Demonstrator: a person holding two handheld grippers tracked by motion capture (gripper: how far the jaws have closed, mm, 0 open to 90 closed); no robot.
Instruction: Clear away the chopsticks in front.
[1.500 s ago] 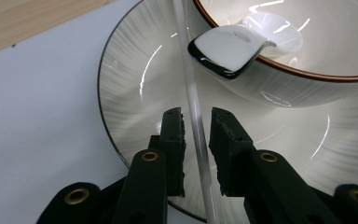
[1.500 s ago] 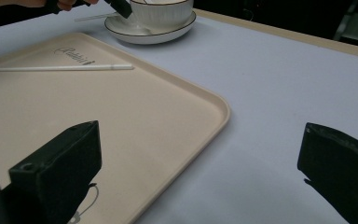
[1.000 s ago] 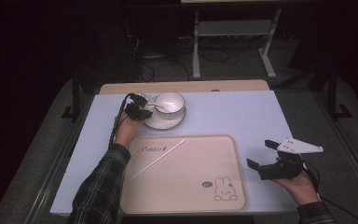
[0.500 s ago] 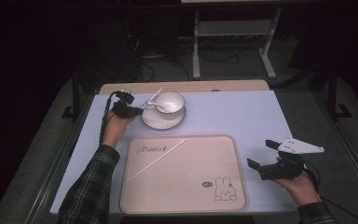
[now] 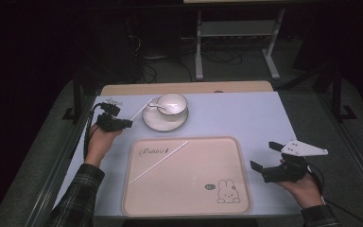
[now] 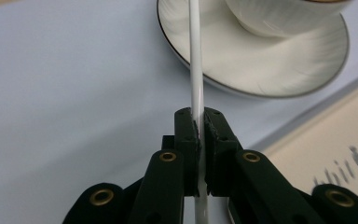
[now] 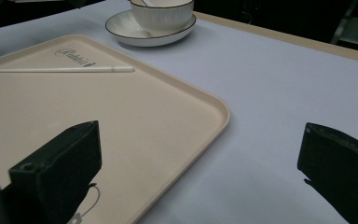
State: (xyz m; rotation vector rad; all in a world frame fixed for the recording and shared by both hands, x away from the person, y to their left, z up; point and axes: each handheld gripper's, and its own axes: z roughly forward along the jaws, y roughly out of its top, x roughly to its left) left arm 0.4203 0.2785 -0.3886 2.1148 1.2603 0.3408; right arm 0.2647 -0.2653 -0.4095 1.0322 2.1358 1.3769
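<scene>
My left gripper (image 5: 123, 124) is shut on a thin white chopstick (image 5: 139, 112), left of the saucer (image 5: 165, 125). In the left gripper view the chopstick (image 6: 196, 70) runs up from between the closed jaws over the saucer's rim (image 6: 242, 70). A white cup (image 5: 172, 105) with a spoon (image 5: 155, 107) in it stands on the saucer. A second white chopstick (image 5: 158, 162) lies aslant on the beige tray (image 5: 189, 194). Right of the tray, my right gripper (image 5: 264, 156) is open with nothing between its jaws, low over the table.
The pale blue table top (image 5: 246, 113) has free room right of the saucer. A wooden strip (image 5: 189, 88) borders the far edge. The tray (image 7: 121, 121) carries a rabbit print (image 5: 227, 191) near its front right corner. Dark floor and a metal stand lie beyond.
My left gripper has drawn away from the saucer to the left and towards the person, carrying the chopstick. The right gripper has stayed where it was.
</scene>
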